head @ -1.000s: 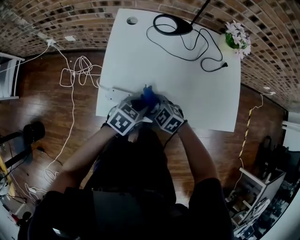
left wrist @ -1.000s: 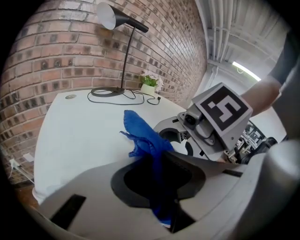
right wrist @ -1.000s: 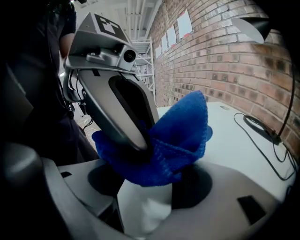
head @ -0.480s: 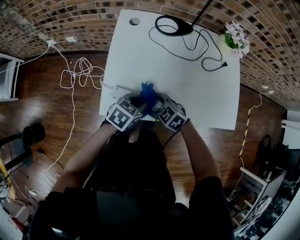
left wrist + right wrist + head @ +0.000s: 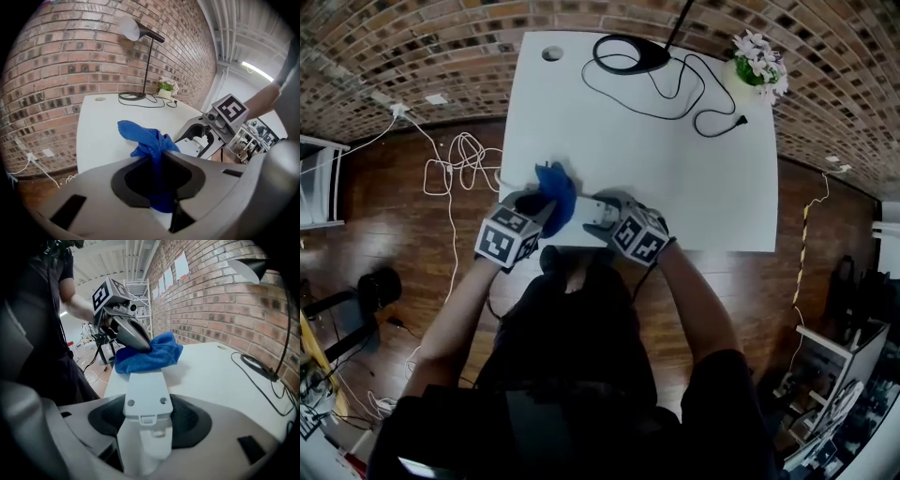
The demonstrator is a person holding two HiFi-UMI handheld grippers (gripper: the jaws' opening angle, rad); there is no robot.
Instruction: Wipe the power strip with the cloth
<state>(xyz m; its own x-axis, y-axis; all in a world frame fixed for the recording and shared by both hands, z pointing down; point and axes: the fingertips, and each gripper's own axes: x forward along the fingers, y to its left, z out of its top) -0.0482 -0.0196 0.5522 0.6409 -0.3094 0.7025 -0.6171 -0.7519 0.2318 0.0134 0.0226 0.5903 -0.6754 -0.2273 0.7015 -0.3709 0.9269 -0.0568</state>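
A white power strip [image 5: 589, 212] lies along the near edge of the white table [image 5: 675, 159]. My right gripper [image 5: 606, 223] is shut on its right end; in the right gripper view the power strip [image 5: 144, 394] runs out from between the jaws. My left gripper [image 5: 538, 210] is shut on a bunched blue cloth [image 5: 555, 191], which rests on the strip's left end. The left gripper view shows the cloth [image 5: 151, 145] pinched between the jaws, with the right gripper [image 5: 200, 140] beyond. From the right gripper view, the cloth [image 5: 149, 358] covers the strip's far end under the left gripper [image 5: 140, 344].
A black desk lamp base [image 5: 628, 52] and its looping black cord [image 5: 703, 103] sit at the table's far side, beside a small flowering plant [image 5: 757, 66]. A cable hole [image 5: 551, 53] is at the far left corner. White cables [image 5: 455, 155] lie on the wooden floor to the left.
My left gripper has slid the blue cloth leftward along the power strip, towards its left end. The right gripper has held its place on the strip.
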